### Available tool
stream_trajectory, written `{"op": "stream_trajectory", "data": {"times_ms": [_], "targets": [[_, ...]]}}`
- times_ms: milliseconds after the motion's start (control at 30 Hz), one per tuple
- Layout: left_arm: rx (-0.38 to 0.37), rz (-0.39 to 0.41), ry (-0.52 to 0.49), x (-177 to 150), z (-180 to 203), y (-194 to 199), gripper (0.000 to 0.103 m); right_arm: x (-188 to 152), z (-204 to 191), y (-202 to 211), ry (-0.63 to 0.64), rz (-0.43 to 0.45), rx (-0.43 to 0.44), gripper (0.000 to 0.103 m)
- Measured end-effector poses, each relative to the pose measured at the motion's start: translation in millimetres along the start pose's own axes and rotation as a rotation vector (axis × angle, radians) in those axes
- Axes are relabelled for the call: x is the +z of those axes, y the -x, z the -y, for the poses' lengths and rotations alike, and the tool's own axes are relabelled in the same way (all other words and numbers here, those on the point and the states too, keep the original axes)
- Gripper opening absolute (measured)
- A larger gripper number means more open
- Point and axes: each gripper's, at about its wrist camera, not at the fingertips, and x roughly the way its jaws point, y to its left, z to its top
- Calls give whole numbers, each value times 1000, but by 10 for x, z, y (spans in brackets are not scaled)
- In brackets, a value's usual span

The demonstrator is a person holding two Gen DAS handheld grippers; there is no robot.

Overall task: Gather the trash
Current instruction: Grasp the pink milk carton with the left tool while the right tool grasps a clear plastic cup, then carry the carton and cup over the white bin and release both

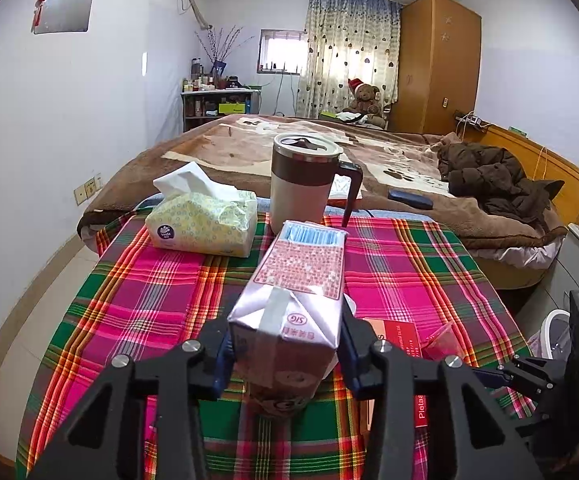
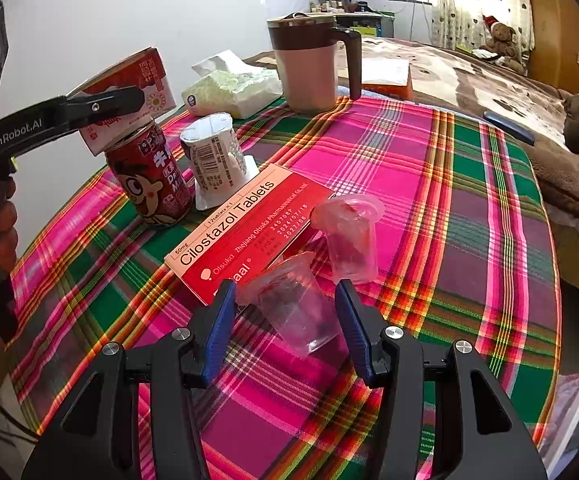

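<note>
Left gripper (image 1: 285,344): closed on the milk carton (image 1: 293,300), a pad pressed to each side; seen from the right wrist, the carton sat tilted on top of the red drink can (image 2: 151,184).
Right gripper (image 2: 285,316): jaws wide, one either side of a clear plastic cup (image 2: 295,308) lying on its side (pads not touching it, as far as could be told).
Table (image 2: 469,208): covered with a pink, green and red plaid cloth, set against a bed (image 1: 369,152) with a brown blanket.
Mug (image 2: 309,60): tall, lidded, dark handle, upright at the far edge.
Tissue pack (image 1: 203,220): soft pack, far left of the mug, one tissue standing out of the top.
Tablet box (image 2: 241,228): flat, red and peach, lying mid-table just beyond the near cup.
Drink can: upright at the left, just beside the yoghurt pot.
Yoghurt pot (image 2: 213,152): white, upside down on its rim.
Second plastic cup (image 2: 349,236): upright, just beyond the right finger.
</note>
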Motion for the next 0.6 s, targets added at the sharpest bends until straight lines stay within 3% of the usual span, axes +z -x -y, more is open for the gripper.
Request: {"op": "stream_trajectory", "data": {"times_ms": [100,600], "targets": [[0,4,4,-1,-1,13,39,-13,24,1,-24,-3,2,52],[-3,10,20,-62,-8,103,39,-63,-9,124,-29,45,-3,45]]}}
